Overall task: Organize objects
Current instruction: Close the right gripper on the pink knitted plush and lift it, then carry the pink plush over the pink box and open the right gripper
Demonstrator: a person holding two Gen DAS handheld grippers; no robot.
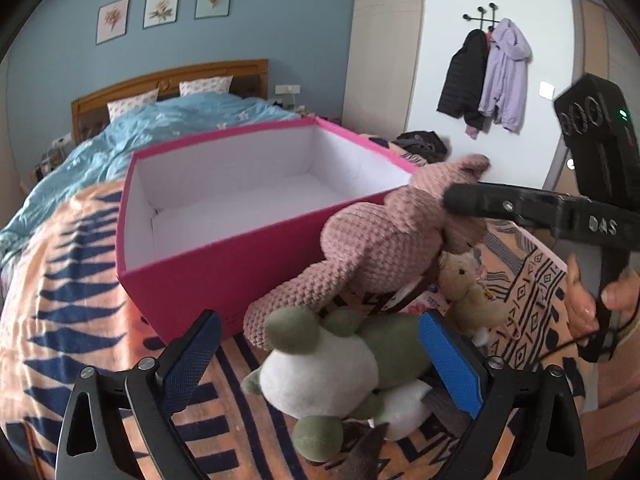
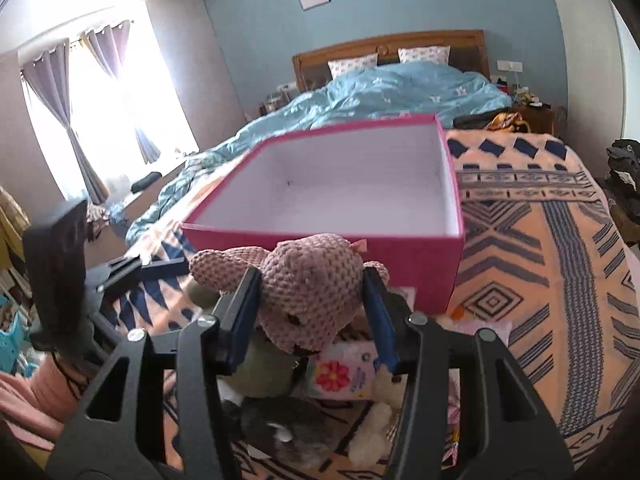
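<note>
An open pink box (image 1: 224, 256) with a white inside stands on the patterned blanket; it also shows in the right wrist view (image 2: 320, 240). My right gripper (image 2: 312, 304) is shut on the head of a pink knitted plush (image 2: 308, 280) and holds it just before the box's near wall. In the left wrist view the pink plush (image 1: 372, 240) hangs from the right gripper (image 1: 460, 200). My left gripper (image 1: 320, 356) is open around a green and white plush (image 1: 332, 368) lying on the blanket. A tan plush (image 1: 468, 284) lies beside it.
An orange and navy patterned blanket (image 2: 540, 240) covers the bed's foot, with a blue duvet (image 2: 380, 92) behind the box. More soft toys and a flowered pouch (image 2: 344, 372) lie under my right gripper. Coats (image 1: 488, 76) hang on the far wall.
</note>
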